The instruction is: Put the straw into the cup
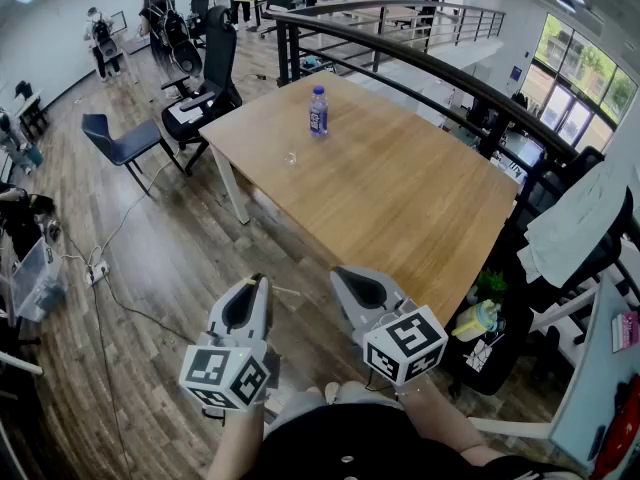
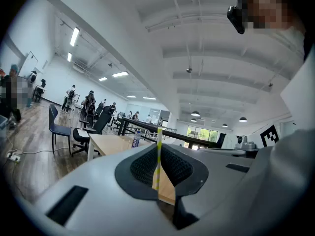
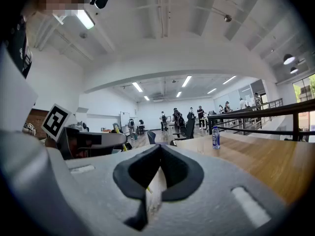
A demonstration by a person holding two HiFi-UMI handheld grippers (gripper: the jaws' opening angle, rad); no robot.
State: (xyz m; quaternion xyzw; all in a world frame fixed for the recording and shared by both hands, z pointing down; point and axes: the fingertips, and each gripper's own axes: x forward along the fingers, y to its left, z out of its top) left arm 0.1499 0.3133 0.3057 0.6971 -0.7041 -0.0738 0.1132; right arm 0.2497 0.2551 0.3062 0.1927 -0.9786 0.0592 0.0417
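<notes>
1. I am pinching the straw (image 2: 158, 161) between the jaws of my left gripper (image 1: 262, 283), short of the table's (image 1: 400, 198) near edge.
2. My right gripper (image 1: 345, 273) is hovering there too, jaws pressed together, empty.
3. The cup (image 1: 290, 157) is standing on the table's far half.

The left gripper (image 1: 262, 282) and the right gripper (image 1: 341, 274) have pale grey moulded shells that taper towards the tip. Each has a dark oval recess, and the left gripper view shows it lined with black meshed rubber. Behind each sits a white cube with black square markers: the left cube (image 1: 228, 375) and the right cube (image 1: 405, 345). At the bottom edge of the head view, the person wears a black top (image 1: 360, 446).
</notes>
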